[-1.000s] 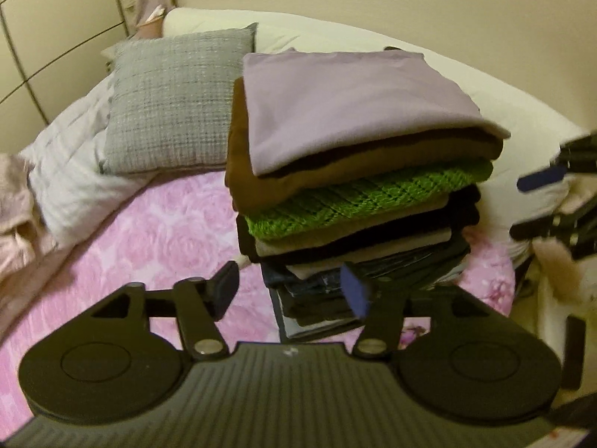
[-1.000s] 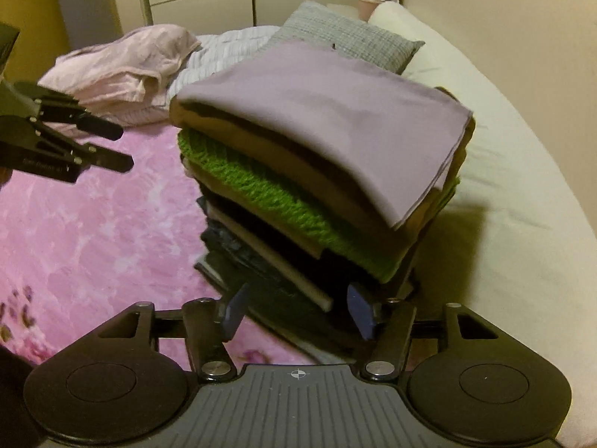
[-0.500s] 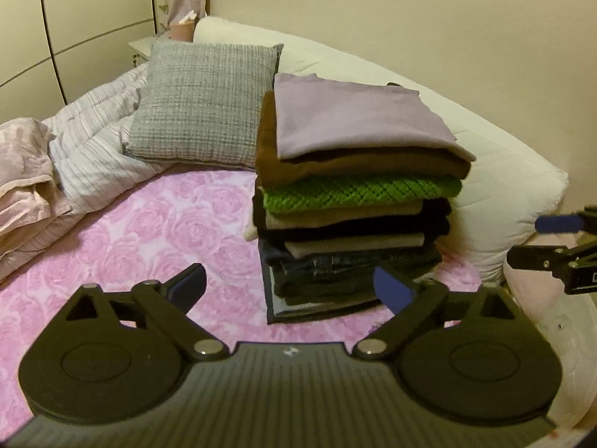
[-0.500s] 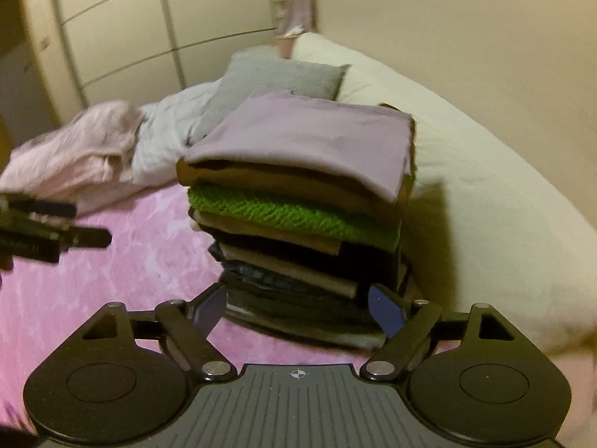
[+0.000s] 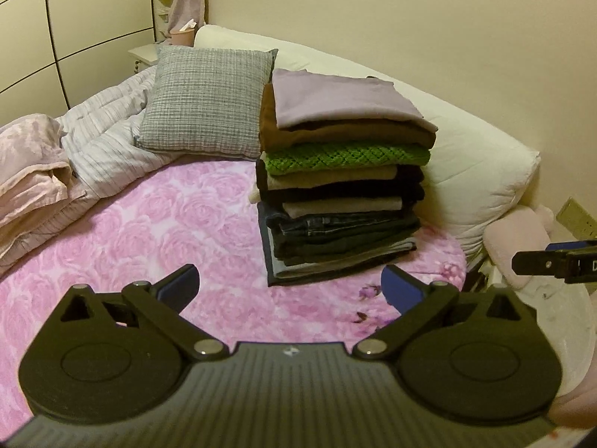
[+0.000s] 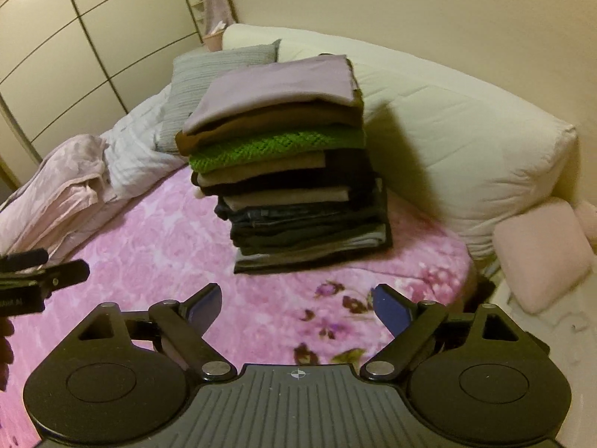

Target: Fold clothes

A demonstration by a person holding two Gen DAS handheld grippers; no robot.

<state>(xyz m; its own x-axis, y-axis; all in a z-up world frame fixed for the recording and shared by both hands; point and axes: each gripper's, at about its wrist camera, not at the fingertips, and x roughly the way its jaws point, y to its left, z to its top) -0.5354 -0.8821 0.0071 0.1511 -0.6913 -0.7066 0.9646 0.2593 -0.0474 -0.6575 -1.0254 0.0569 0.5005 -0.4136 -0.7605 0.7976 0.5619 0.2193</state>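
**Folded pile standing on the bed, both grippers off it**

The pile of clothes [image 5: 341, 183] is sitting upright at twelve o'clock on the pink bedspread [image 5: 149, 231], long sides running left-right. The left gripper [image 5: 289, 287] is tilting downward, jaws opening, nothing between. The right gripper [image 6: 294, 304] is doing likewise, empty.

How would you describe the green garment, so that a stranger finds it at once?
On the pink rose-patterned bedspread stands a tall stack of folded clothes. The green garment lies third from the top, under a brown one. It alone is bright, with an open knit.
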